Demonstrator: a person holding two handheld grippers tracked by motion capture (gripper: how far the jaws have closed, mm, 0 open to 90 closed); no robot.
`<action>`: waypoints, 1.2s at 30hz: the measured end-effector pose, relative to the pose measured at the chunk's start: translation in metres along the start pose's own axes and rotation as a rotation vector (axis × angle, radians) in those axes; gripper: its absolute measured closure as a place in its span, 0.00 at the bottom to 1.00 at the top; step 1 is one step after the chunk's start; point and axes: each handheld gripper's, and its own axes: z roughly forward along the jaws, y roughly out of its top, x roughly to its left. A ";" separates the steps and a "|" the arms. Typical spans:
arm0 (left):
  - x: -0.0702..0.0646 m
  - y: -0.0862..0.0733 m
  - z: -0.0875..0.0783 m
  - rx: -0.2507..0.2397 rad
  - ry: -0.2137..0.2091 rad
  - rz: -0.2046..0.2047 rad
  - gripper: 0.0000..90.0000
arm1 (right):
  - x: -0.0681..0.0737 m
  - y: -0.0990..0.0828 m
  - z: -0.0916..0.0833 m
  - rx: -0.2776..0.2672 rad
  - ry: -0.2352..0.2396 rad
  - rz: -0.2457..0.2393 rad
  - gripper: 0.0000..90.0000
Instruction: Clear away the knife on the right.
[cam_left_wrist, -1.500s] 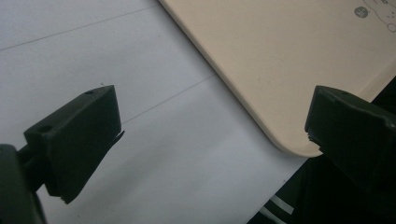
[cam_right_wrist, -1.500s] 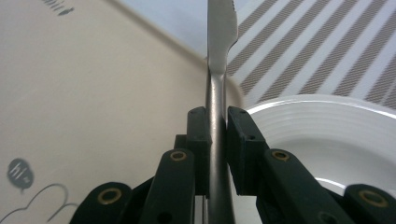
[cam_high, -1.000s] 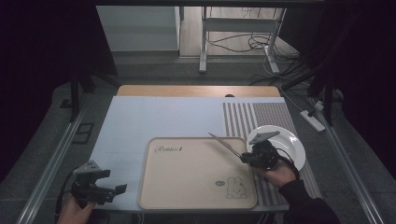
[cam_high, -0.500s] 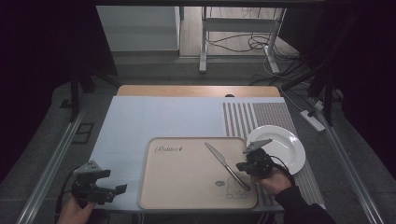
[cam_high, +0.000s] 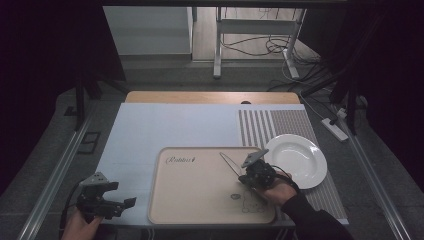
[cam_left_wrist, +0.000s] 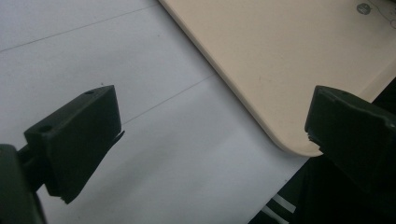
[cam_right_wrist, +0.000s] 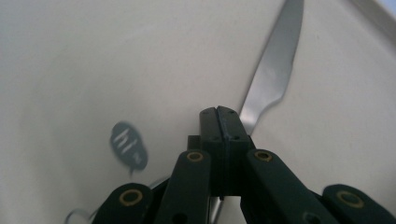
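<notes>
A silver table knife (cam_right_wrist: 274, 70) is clamped by its handle in my right gripper (cam_right_wrist: 219, 113), whose jaws are shut on it. In the high view the knife's blade (cam_high: 231, 163) points up and left over the beige tray (cam_high: 195, 200), and the right gripper (cam_high: 254, 174) hovers low above the tray's right part, just above a small printed bear. My left gripper (cam_high: 122, 196) is at the table's front left corner, open and holding nothing. In the left gripper view its jaws (cam_left_wrist: 210, 121) stand wide apart over the white mat, with the tray's corner (cam_left_wrist: 280, 70) ahead.
A white plate (cam_high: 296, 160) rests on the striped mat (cam_high: 260, 125) to the right of the tray, close to my right hand. The white mat (cam_high: 165, 125) covers the table behind and left of the tray. The table's front edge lies just below both hands.
My right gripper has carried the knife left from the plate's edge to over the tray's right part. The left gripper has stayed put.
</notes>
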 end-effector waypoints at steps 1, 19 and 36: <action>0.000 0.000 0.000 0.000 0.000 0.000 0.04 | -0.001 0.003 0.004 0.000 0.000 -0.007 1.00; 0.000 0.000 0.000 0.002 0.004 0.003 0.04 | -0.022 0.019 0.020 0.010 -0.059 0.019 1.00; 0.000 0.000 0.000 0.005 0.009 0.000 0.04 | -0.038 -0.021 -0.009 0.029 -0.095 0.105 1.00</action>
